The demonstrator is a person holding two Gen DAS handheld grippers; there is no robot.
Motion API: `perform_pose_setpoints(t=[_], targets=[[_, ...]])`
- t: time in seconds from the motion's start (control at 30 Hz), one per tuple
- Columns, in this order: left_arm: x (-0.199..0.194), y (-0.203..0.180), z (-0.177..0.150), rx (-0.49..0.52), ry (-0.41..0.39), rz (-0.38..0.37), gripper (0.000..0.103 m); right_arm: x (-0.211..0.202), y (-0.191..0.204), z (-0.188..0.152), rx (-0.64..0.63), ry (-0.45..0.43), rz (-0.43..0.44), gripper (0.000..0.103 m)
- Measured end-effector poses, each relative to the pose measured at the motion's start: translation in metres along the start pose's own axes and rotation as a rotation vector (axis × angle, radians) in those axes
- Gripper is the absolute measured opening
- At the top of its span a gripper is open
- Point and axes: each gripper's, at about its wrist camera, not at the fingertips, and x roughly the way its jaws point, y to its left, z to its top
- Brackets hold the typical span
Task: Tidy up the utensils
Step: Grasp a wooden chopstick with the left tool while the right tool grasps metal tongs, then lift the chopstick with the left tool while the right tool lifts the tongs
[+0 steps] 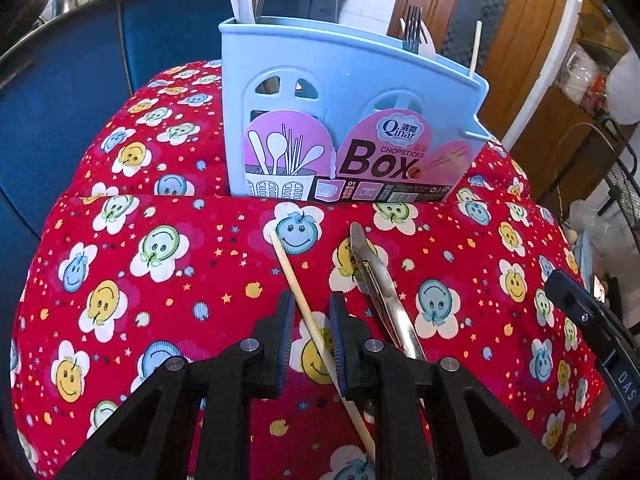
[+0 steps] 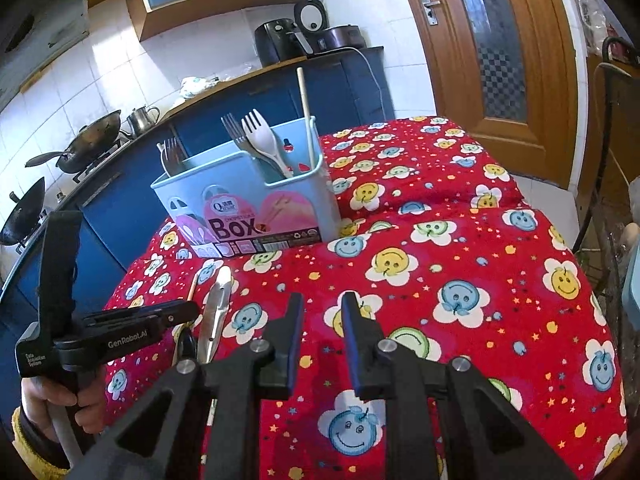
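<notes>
A wooden chopstick [image 1: 304, 304] lies on the red smiley-face cloth [image 1: 160, 280]. My left gripper [image 1: 313, 316] hangs low over it, jaws a narrow gap apart, one finger on each side of the stick, and the pads do not clamp it. A steel utensil [image 1: 380, 292] lies just right of the chopstick. Behind them stands the light-blue chopsticks box [image 1: 340, 120], which holds forks, white plastic cutlery and one upright chopstick [image 2: 306, 120]. My right gripper [image 2: 323, 312] hovers over bare cloth, narrowly open with nothing between its fingers. In the right wrist view the left gripper [image 2: 188, 312] reaches over the steel utensil [image 2: 216, 312].
The table's left edge drops to blue cabinets [image 1: 60, 100]. Woks [image 2: 80, 144] and a kettle sit on the stove at back left, and appliances [image 2: 304, 36] stand on the counter. A wooden door [image 2: 492, 40] is behind and a wire rack [image 1: 624, 184] stands at right. A hand [image 2: 56, 400] holds the left gripper.
</notes>
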Motion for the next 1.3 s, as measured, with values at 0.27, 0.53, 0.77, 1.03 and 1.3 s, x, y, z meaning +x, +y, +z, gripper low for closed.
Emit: perform_pose_setpoints(t=[0.27,0.53,0.77,1.03,1.3], targets=[[0.002,0.007,0.003,-0.039,-0.018,-0.004,0.004,0.001,-0.002,-0.001,0.007,0.008,0.006,0.021],[-0.017,0.024,-0.003,-0.102,-0.085,-0.077,0.004,-0.001,0.007,-0.001,-0.011,0.018,0.016,0.021],[-0.051,0.031,-0.006,-0.095,-0.203,-0.069,0.004,0.002,0.023,-0.001,-0.037,0.047,0.040,0.021],[-0.075,0.042,-0.007,-0.105,-0.298,-0.064,0.004,0.018,0.046,0.002,-0.068,0.128,0.075,0.021],[-0.083,0.059,-0.009,-0.135,-0.341,-0.044,0.004,0.042,0.079,0.007,-0.141,0.216,0.091,0.021]])
